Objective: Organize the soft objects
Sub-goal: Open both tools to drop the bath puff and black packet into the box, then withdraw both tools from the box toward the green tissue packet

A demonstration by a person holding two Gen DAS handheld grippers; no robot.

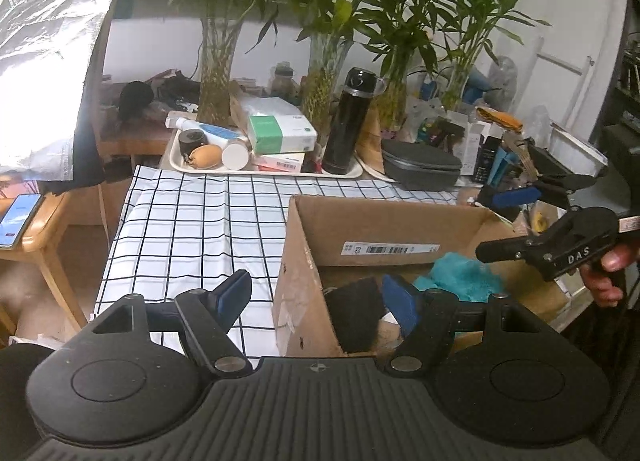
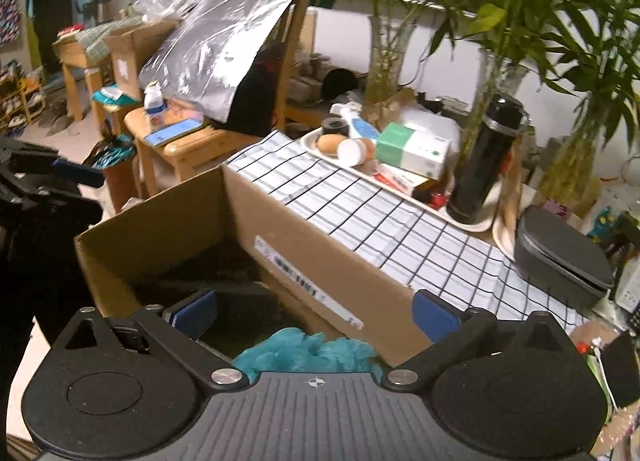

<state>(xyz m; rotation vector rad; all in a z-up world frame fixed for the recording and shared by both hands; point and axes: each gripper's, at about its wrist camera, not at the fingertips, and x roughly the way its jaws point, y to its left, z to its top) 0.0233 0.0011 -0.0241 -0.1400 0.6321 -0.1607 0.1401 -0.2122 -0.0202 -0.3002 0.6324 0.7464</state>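
Observation:
An open cardboard box (image 1: 384, 229) stands on the checked tablecloth (image 1: 192, 229). Inside it lie a fluffy teal soft object (image 1: 460, 277) and a black soft object (image 1: 356, 313). My left gripper (image 1: 320, 297) is open and empty, its fingers straddling the box's near left corner. My right gripper (image 2: 316, 313) is open and empty, just above the teal object (image 2: 304, 349) inside the box (image 2: 312, 261). The right gripper also shows in the left wrist view (image 1: 520, 221), at the box's right side.
A tray (image 1: 180, 163) at the table's back holds a black flask (image 1: 350, 121), boxes and bottles. Glass vases of bamboo (image 1: 218, 73) stand behind it. A grey case (image 1: 420, 165) lies at right. A wooden chair with a phone (image 1: 16, 221) stands left.

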